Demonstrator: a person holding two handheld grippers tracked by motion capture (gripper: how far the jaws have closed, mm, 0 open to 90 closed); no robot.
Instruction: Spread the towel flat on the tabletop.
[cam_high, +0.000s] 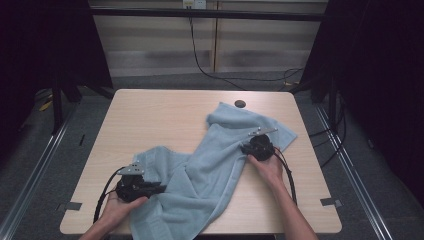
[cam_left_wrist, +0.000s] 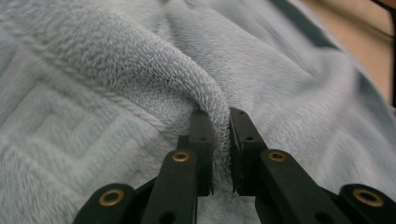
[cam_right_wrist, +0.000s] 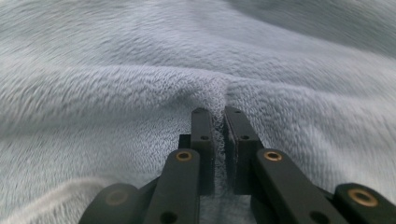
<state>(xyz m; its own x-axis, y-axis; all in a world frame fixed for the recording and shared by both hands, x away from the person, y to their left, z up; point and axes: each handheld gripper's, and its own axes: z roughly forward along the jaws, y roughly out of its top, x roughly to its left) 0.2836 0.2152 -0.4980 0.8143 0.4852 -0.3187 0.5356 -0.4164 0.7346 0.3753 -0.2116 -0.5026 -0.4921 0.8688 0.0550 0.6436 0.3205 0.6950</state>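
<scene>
A light blue towel (cam_high: 210, 165) lies crumpled across the wooden table (cam_high: 150, 115), running from the far right to the near edge. My left gripper (cam_high: 161, 188) sits at the towel's near left part; in the left gripper view its jaws pinch a raised fold of the towel (cam_left_wrist: 205, 93), with my left gripper (cam_left_wrist: 222, 116) shut on it. My right gripper (cam_high: 246, 148) rests on the towel's far right part. The right gripper view has my right gripper (cam_right_wrist: 219, 112) shut on a ridge of the towel (cam_right_wrist: 140, 93).
A round dark hole (cam_high: 240, 103) sits in the table near its far edge. Bare wood lies left of the towel and along the near right. Black cables (cam_high: 200, 60) hang behind the table. Dark floor and metal rails flank both sides.
</scene>
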